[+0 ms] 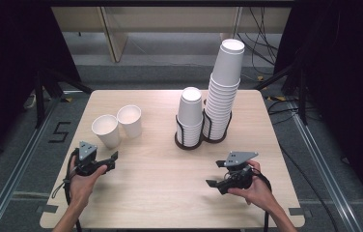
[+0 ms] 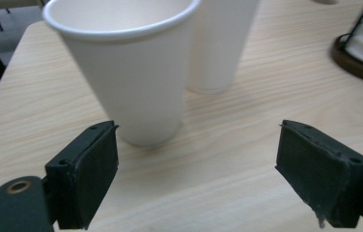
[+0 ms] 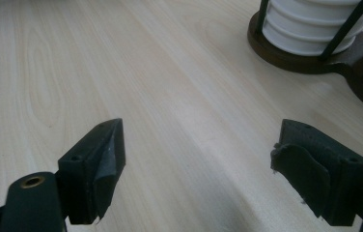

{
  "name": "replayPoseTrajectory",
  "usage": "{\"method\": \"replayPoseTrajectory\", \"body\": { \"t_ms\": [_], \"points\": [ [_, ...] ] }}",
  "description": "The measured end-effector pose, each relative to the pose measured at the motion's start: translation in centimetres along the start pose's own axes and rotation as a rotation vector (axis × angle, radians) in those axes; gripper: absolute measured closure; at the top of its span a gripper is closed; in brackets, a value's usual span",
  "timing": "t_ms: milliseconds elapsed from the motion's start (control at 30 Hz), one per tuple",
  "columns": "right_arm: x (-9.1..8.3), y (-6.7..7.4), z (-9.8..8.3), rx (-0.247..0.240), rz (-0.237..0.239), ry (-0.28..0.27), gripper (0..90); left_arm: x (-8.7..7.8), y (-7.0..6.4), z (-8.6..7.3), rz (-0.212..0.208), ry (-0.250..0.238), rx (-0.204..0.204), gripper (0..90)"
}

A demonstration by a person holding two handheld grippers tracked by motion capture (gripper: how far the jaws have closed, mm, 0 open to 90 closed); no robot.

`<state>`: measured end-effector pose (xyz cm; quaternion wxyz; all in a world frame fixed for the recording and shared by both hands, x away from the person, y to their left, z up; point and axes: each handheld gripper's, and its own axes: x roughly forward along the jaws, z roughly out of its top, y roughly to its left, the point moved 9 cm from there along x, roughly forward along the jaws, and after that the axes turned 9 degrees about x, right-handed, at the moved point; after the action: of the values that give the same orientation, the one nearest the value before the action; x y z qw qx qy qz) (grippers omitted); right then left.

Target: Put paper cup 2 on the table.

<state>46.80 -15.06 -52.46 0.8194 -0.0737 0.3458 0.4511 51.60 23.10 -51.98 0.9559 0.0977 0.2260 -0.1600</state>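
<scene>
Two white paper cups stand upright on the left half of the wooden table, a nearer cup and a farther cup, close side by side. My left gripper is just in front of the nearer cup, open with nothing between its jaws. In the left gripper view the nearer cup rises just beyond the left jaw, with the second cup behind it. My right gripper rests low at the front right, open and empty, pointing left; the right gripper view shows bare wood between its jaws.
A dark double cup holder stands at the table's middle back with a short stack of cups and a tall stack. Its base shows at the upper right of the right gripper view. Cables lie on the floor behind.
</scene>
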Motion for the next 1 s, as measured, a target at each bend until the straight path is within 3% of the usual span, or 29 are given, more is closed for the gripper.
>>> {"method": "replayPoseTrajectory", "body": {
  "t_ms": [167,333,367,467,567,733,800,1000],
  "points": [
    [0.1,-0.2,0.1,0.009,0.007,-0.006,18.9,-1.5,-2.8,0.3,-0.059,-0.039,0.008,14.7],
    [0.3,-0.1,0.1,0.011,0.005,-0.002,18.7,-2.5,-5.5,-0.2,-0.112,-0.044,0.031,14.6],
    [0.3,-0.2,0.2,-0.008,-0.002,-0.007,18.6,-2.7,-5.9,-0.2,-0.122,-0.045,0.035,14.6],
    [0.4,-0.1,0.1,-0.004,-0.001,-0.005,18.6,-3.2,-6.9,-0.6,-0.127,-0.049,0.045,14.6],
    [0.4,0.0,0.1,-0.002,0.002,-0.001,18.6,-3.4,-8.1,-1.2,-0.161,-0.044,0.024,14.6],
    [0.3,0.0,0.1,0.008,-0.005,-0.005,18.5,-3.9,-9.5,-1.4,-0.198,-0.045,0.058,14.5],
    [0.4,0.0,0.0,0.006,-0.008,0.004,18.4,-4.3,-9.8,-1.2,-0.191,-0.052,0.086,14.6],
    [0.3,0.1,-0.1,0.004,-0.013,0.004,18.1,-4.7,-11.6,-2.1,-0.240,-0.041,0.105,14.5]
  ]
}}
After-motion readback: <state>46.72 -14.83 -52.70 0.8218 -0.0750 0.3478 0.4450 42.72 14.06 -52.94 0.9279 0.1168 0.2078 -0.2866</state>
